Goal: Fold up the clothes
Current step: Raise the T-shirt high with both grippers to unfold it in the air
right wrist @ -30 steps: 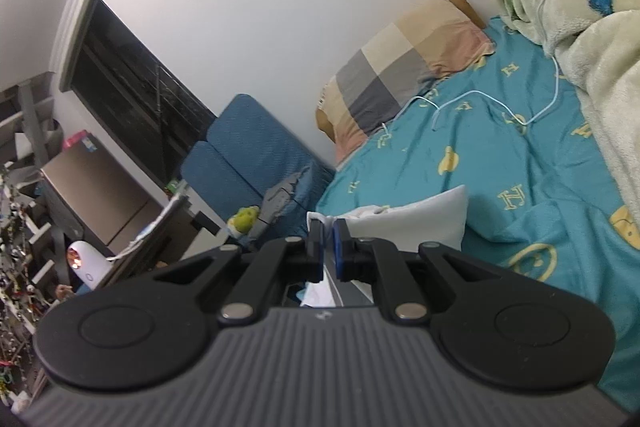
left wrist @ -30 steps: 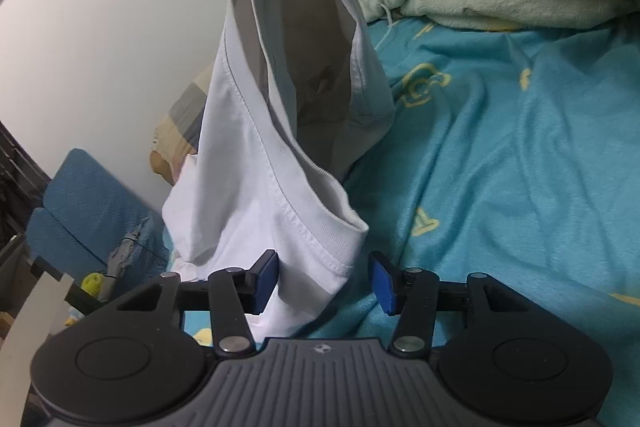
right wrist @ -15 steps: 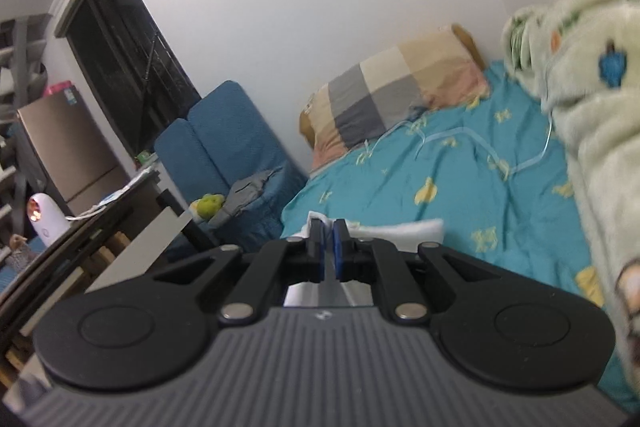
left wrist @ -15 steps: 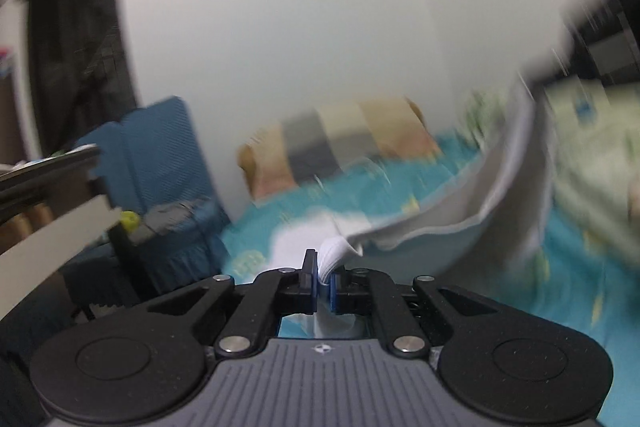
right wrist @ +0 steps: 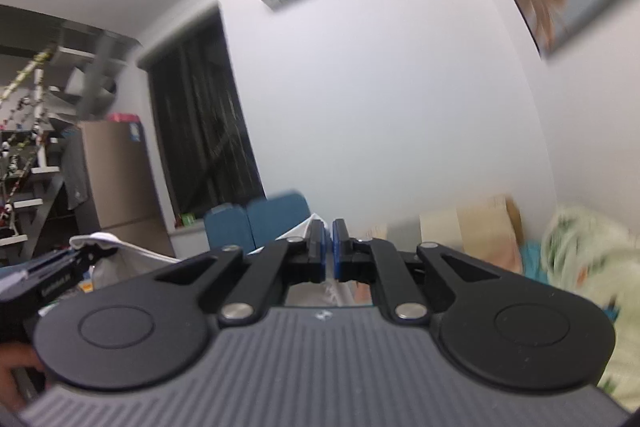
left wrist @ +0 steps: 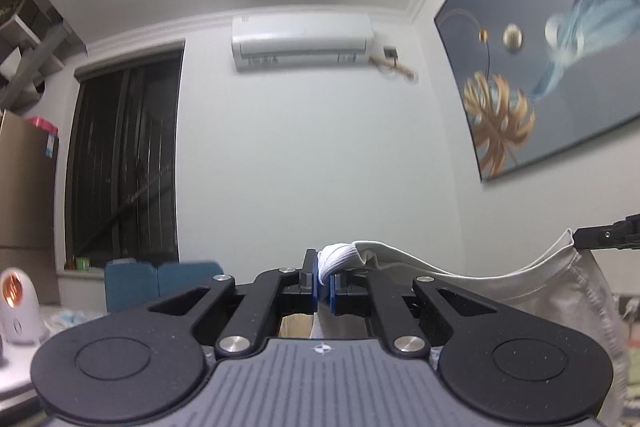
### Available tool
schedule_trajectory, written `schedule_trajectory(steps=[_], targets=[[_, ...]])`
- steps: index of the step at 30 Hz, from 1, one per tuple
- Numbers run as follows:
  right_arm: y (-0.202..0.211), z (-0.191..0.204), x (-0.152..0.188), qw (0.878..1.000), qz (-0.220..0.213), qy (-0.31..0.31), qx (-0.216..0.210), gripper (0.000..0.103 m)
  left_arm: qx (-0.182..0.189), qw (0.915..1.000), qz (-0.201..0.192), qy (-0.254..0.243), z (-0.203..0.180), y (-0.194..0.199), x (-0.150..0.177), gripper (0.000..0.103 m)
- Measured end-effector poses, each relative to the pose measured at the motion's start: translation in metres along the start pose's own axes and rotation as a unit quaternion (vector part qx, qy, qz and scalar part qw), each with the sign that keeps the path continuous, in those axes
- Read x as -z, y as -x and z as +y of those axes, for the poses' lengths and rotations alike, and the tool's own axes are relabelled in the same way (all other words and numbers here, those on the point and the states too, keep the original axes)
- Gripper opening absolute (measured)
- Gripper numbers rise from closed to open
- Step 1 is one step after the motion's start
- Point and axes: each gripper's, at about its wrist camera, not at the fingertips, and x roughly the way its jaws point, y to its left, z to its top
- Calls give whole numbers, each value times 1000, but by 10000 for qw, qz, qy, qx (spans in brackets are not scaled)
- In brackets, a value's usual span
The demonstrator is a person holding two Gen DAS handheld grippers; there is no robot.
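A white garment hangs in the air, held up by both grippers. In the left wrist view my left gripper is shut on a bunched bit of its ribbed hem. The edge runs right to the tip of the other gripper, and the cloth drops below it. In the right wrist view my right gripper is shut on the garment, with white cloth showing beside and under its fingers. The cloth sags leftward to the left gripper. The bottom of the garment is hidden.
Ahead are a white wall with an air conditioner, a dark window and a framed picture. A blue chair, checked pillow and green blanket lie low down. A hand holds the left tool.
My left gripper, open beside the hem a second ago, has shut on it. Both grippers have lifted and tilted up from the bed, and the garment now spans between them.
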Motion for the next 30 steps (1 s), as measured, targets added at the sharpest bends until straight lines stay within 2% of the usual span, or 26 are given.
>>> schedule_trajectory(steps=[4,8,11,14,17,22,26,30], targets=[[50,41,-59,9976,-496,486,-60,7,82,9993,-352,51,1,47,-76,5],[88,73,-101,9932,-852,797,-37,7,127,9981,-605,60,2,92,-135,6],[106,85,-122,9911,-978,897,-9,7,192,9978,-620,129,5,110,-160,6],[101,84,-130,9922,-898,855,77,7,324,9978,-482,333,10,112,-167,6],[75,74,-121,9934,-676,888,247,7,327,9984,-276,364,10,77,-137,6],[6,37,-69,9954,-130,799,519,7,282,9978,329,505,7,-12,-52,6],[-65,-7,-18,9952,346,579,711,7,255,9937,925,575,2,-99,33,6],[-153,-63,44,9913,884,290,929,7,254,9857,1535,650,0,-198,136,6]])
